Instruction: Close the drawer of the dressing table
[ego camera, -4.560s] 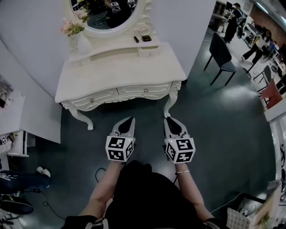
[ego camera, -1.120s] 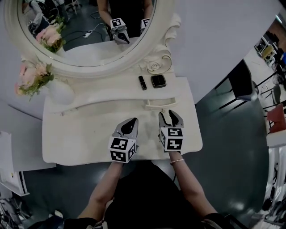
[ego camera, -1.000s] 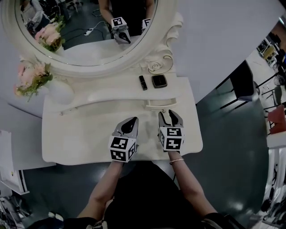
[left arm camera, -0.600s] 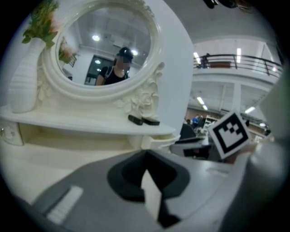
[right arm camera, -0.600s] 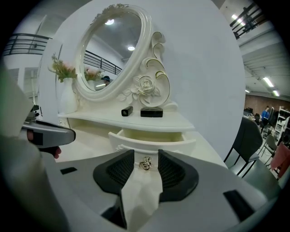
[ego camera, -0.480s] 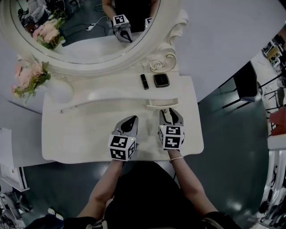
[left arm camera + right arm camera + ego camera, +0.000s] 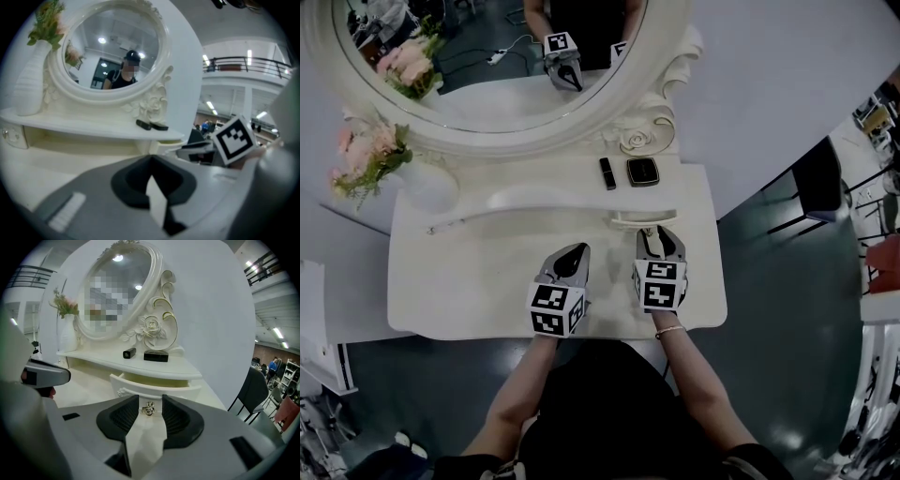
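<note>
The white dressing table [image 7: 469, 281] has a small drawer [image 7: 643, 220] under its raised shelf, at the right, pulled a little way out. In the right gripper view the drawer [image 7: 159, 385] shows its cream inside, and its metal knob [image 7: 148, 408] sits between the tips of my right gripper [image 7: 150, 398], which is open; I see no contact with the pads. From above, the right gripper [image 7: 659, 234] points at the drawer front. My left gripper [image 7: 575, 253] hovers over the tabletop to its left, shut and empty, as its own view of the left gripper [image 7: 151, 160] confirms.
A black lipstick tube [image 7: 607, 172] and a black compact [image 7: 643, 171] lie on the shelf above the drawer. A white vase of pink flowers [image 7: 427, 183] stands at the shelf's left end. The oval mirror [image 7: 487, 56] rises behind. A dark chair [image 7: 820, 183] stands off to the right.
Since 4.6 s ago both grippers came from in front of the table to over its top. In the last second the right gripper edged forward to the drawer knob.
</note>
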A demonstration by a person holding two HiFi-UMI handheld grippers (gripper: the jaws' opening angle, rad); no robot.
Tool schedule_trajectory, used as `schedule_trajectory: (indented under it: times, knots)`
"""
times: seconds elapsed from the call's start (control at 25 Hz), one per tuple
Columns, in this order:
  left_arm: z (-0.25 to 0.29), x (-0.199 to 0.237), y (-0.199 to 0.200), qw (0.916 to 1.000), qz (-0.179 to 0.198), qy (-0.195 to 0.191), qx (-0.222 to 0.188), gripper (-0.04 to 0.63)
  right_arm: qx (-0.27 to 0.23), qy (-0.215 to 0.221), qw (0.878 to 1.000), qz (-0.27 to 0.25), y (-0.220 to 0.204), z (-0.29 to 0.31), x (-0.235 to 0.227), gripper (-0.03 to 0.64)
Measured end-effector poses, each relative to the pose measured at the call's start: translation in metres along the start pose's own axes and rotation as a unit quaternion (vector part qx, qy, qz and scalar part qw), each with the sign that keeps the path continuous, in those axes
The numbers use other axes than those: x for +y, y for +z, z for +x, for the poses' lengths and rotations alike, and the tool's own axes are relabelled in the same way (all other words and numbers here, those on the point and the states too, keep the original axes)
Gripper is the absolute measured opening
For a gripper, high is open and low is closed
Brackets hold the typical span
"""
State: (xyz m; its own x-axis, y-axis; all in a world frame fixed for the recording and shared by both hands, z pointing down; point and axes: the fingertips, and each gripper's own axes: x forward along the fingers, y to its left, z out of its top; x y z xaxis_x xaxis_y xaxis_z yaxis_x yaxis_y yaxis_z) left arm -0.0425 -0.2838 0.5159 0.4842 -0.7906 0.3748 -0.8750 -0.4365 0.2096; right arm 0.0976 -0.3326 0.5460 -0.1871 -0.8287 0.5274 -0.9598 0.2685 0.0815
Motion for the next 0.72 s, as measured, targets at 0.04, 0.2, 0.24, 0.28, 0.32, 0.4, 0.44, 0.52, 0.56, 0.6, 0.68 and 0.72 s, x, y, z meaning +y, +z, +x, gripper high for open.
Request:
schedule_trajectory:
  times: [0.04, 0.2, 0.24, 0.28, 0.32, 0.4, 0.44, 0.52, 0.56, 0.6, 0.68, 0.72]
  knots:
    - [0.000, 0.001, 0.000, 1.0000, -0.001, 0.001, 0.000, 0.005, 0.000, -0.001, 1.000, -0.002, 0.001, 0.001, 0.000, 0.144]
    - [-0.001, 0.004, 0.001, 1.0000, -0.002, 0.005, -0.001, 0.005, -0.001, 0.001, 1.000, -0.008, 0.003, 0.005, 0.000, 0.144]
    - [-0.001, 0.004, 0.001, 1.0000, -0.002, 0.006, -0.001, 0.005, 0.000, 0.001, 1.000, -0.008, 0.003, 0.006, 0.000, 0.144]
    - [-0.001, 0.004, 0.001, 1.0000, -0.001, 0.006, -0.001, 0.005, 0.000, 0.002, 1.000, -0.009, 0.004, 0.007, 0.000, 0.144]
    - [-0.001, 0.004, 0.002, 1.0000, -0.001, 0.007, -0.001, 0.005, 0.000, 0.002, 1.000, -0.010, 0.004, 0.008, 0.000, 0.144]
    - [-0.001, 0.004, 0.002, 1.0000, -0.001, 0.008, -0.002, 0.005, -0.001, 0.003, 1.000, -0.013, 0.006, 0.010, 0.000, 0.144]
    - [-0.001, 0.004, 0.002, 1.0000, -0.001, 0.008, -0.002, 0.005, -0.003, 0.004, 1.000, -0.015, 0.007, 0.011, 0.000, 0.144]
    - [-0.001, 0.004, 0.003, 1.0000, -0.001, 0.009, -0.003, 0.005, -0.003, 0.005, 1.000, -0.017, 0.010, 0.014, 0.000, 0.144]
    - [-0.001, 0.004, 0.003, 0.9999, 0.000, 0.010, -0.004, 0.005, -0.001, 0.006, 1.000, -0.018, 0.010, 0.015, -0.001, 0.144]
    - [-0.001, 0.003, 0.003, 0.9999, 0.000, 0.011, -0.004, 0.005, 0.001, 0.006, 1.000, -0.018, 0.010, 0.016, -0.001, 0.144]
    - [-0.001, 0.004, 0.004, 0.9999, -0.001, 0.014, -0.005, 0.005, 0.002, 0.006, 1.000, -0.020, 0.011, 0.019, -0.002, 0.144]
    - [-0.002, 0.004, 0.004, 0.9999, -0.001, 0.016, -0.005, 0.005, 0.000, 0.007, 1.000, -0.022, 0.012, 0.020, -0.002, 0.144]
